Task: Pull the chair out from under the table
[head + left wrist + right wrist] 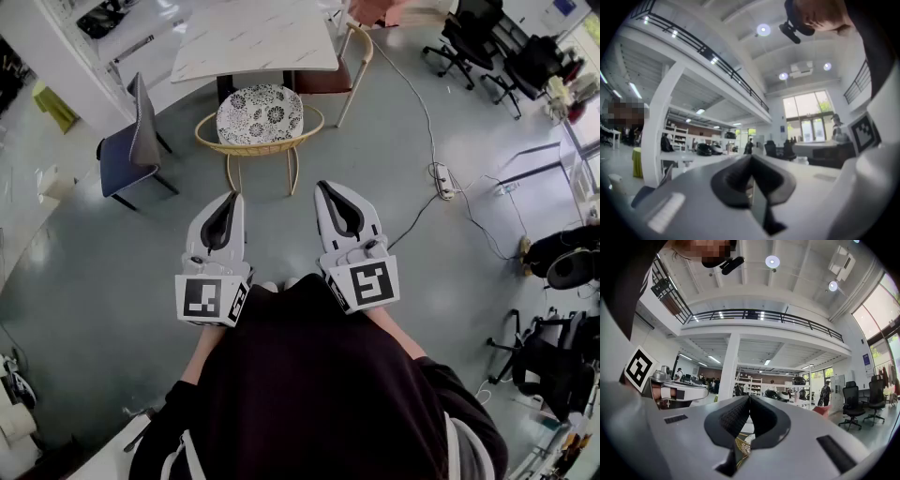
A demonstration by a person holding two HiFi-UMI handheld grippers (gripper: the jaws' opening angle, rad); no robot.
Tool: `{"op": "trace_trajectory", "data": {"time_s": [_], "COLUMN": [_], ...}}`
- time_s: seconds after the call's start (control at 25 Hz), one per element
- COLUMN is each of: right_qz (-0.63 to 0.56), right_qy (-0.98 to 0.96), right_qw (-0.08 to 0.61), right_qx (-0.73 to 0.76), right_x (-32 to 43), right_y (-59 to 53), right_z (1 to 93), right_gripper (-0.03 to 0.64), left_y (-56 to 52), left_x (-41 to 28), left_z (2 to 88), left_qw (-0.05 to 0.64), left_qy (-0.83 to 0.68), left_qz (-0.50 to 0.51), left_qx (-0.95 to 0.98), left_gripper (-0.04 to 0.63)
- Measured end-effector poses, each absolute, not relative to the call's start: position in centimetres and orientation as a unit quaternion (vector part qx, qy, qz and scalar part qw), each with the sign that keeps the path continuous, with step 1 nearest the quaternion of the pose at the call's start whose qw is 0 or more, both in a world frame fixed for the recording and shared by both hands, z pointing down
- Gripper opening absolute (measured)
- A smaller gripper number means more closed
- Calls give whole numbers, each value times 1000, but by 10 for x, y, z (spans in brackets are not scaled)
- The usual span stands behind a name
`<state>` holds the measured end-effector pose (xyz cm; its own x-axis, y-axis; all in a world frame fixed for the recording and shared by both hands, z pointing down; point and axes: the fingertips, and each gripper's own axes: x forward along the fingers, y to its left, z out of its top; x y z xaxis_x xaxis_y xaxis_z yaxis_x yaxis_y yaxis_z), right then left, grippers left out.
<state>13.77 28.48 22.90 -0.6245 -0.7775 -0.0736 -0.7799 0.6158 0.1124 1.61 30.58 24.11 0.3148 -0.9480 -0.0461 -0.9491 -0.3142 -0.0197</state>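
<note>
Head view: left hand-held gripper (229,199) and right hand-held gripper (326,187), both jaws closed tight on nothing, hover short of the wicker chair (260,117), which stands at the table's (253,37) near edge.

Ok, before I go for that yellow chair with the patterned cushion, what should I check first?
1. Target chair found, straight ahead, partly tucked under the table: ok.
2. Jaws of the left gripper apart for a grasp: not ok, together and empty.
3. Jaws of the right gripper apart: not ok, together and empty.
4. Grippers at the backrest: not ok, both stop short of it.
5. Floor cable out of the pull path: ok, it runs off to the right.
6. Neighbouring grey chair apart from the target: ok.
</note>
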Motion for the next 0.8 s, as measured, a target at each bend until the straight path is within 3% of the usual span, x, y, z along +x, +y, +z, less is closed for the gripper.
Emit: {"op": "trace_trajectory", "data": {"time_s": [0.4,0.8], "right_qz": [23,25], "right_qy": [901,899], "right_qw": [14,-13], "right_qx": [-432,-438], "right_x": [139,103], "right_y": [255,160], "right_z": [250,281], "right_gripper": [23,23], "left_y": [287,192], "left_x": [8,-35], "left_z": [265,299], "left_qw": [-4,-16], "left_qy": [596,588], "left_qz": [6,4], "left_qx": [-803,-809], "left_gripper": [6,6]}}
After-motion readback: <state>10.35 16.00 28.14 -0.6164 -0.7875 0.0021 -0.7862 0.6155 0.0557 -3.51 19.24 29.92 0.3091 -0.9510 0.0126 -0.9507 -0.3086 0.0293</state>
